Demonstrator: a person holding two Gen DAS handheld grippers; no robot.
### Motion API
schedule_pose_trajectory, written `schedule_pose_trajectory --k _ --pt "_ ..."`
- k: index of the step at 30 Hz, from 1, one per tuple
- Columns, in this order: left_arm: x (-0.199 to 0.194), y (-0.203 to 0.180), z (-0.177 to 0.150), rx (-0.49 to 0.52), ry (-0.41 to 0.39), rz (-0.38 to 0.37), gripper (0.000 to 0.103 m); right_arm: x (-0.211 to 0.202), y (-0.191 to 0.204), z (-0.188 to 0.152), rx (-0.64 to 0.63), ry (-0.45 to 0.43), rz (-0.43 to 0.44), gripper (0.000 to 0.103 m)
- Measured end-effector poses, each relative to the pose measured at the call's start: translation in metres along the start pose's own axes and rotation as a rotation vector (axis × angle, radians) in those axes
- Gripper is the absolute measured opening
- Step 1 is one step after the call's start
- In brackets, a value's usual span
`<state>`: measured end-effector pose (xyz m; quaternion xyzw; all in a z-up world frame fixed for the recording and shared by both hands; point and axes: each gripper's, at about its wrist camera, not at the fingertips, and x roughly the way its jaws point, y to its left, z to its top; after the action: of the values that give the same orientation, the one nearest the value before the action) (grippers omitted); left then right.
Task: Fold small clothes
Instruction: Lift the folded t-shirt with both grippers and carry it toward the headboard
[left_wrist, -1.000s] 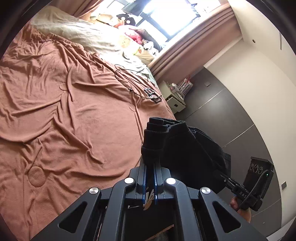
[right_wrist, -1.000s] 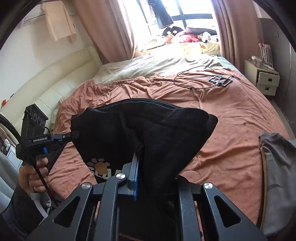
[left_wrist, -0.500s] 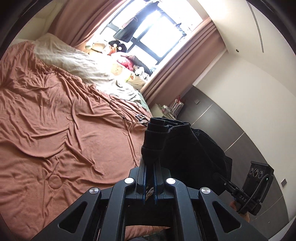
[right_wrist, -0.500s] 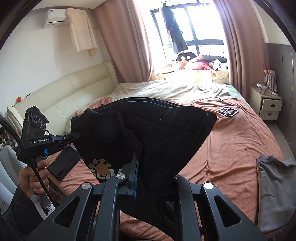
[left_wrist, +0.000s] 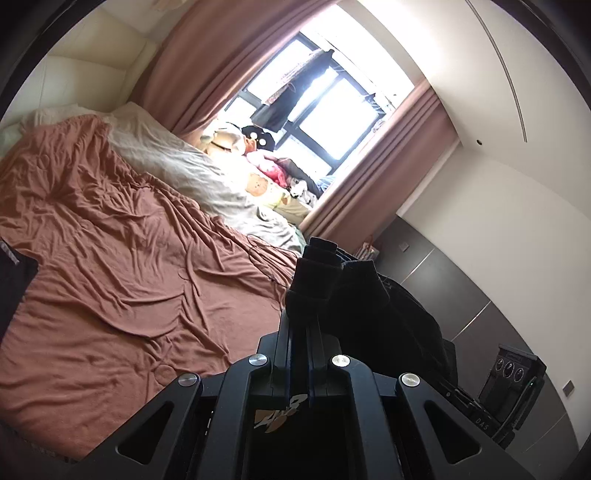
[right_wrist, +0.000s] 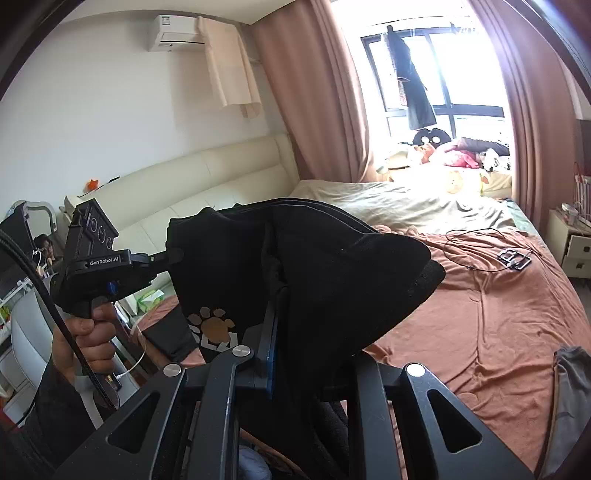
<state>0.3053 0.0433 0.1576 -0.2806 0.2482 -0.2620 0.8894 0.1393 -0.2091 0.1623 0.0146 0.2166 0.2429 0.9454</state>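
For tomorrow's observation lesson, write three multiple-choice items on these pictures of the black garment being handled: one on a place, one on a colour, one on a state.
1. Where is the black garment?
A. Flat on the bed
B. Held up between both grippers
C. Hung at the window

2. What colour is the paw print on it?
A. Orange-brown
B. Blue
C. Green

3. How is the left gripper?
A. Wide open, empty
B. Lying on the bed
C. Shut on the garment's edge

Answers:
1 B, the cloth spans from the left gripper to the right gripper, above the rust-brown bedspread.
2 A, the print shows orange-brown with white letters under it.
3 C, its tips pinch the cloth.
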Motion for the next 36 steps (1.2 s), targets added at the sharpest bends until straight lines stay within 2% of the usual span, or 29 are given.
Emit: schedule_pose_trajectory --k 6,12,28,36 --pt "-0.045 0.046 0.021 -0.04 -0.055 0.034 0.005 0.035 0.01 0.013 -0.045 0.012 0.054 0.011" --pt "-0.078 0.089 0.046 -0.025 -0.092 0.095 0.005 0.077 0.019 0.029 -0.073 0.033 0.123 0.011" --pt "-0.176 0.216 0.103 -0.009 -0.205 0.266 0.005 0.188 0.085 0.046 -0.124 0.093 0.257 0.011" --pt "-0.226 0.277 0.124 -0.046 -0.258 0.364 0.005 0.249 0.128 0.05 -0.145 0.141 0.321 0.011"
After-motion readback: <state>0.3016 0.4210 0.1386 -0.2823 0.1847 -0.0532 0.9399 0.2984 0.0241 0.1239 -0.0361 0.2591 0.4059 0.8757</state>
